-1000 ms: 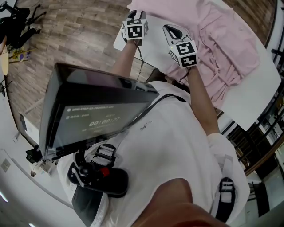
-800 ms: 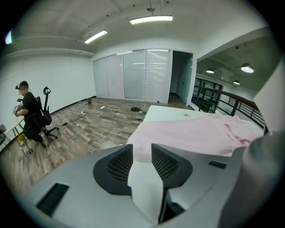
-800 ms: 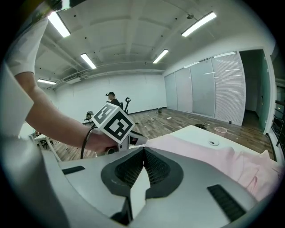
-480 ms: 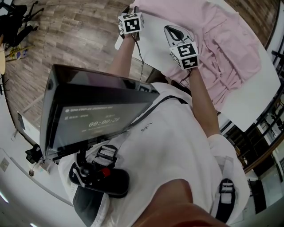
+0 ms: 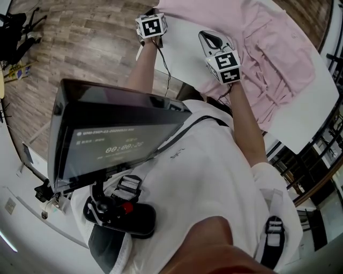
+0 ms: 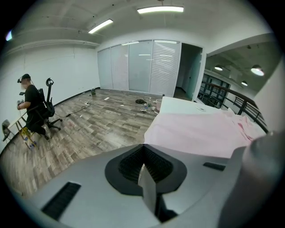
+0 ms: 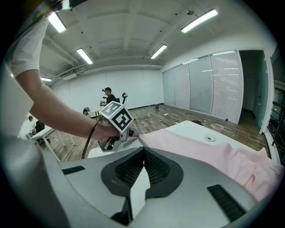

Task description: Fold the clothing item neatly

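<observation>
A pink shirt point(image 5: 268, 59) lies spread on a white table point(image 5: 182, 59). My left gripper point(image 5: 154, 13) reaches the shirt's near-left corner at the table's edge. In the left gripper view its jaws have just been closing and now meet, shut point(image 6: 143, 156), with the corner of the shirt point(image 6: 200, 138) right at their tips. The right gripper view shows the left gripper point(image 7: 129, 136) touching that corner of the shirt point(image 7: 200, 156). My right gripper point(image 5: 209, 37) rests over the table by the shirt's near edge. Its jaws point(image 7: 143, 153) are shut, with no cloth seen between them.
A dark screen point(image 5: 107, 134) on a chest rig fills the lower head view. Wooden floor point(image 5: 80, 43) lies left of the table's edge. A person point(image 6: 31, 100) sits far off by a chair. A railing point(image 6: 231, 100) runs behind the table.
My left gripper has moved up and left in the head view, to the shirt's corner at the table's edge. The right gripper has stayed put.
</observation>
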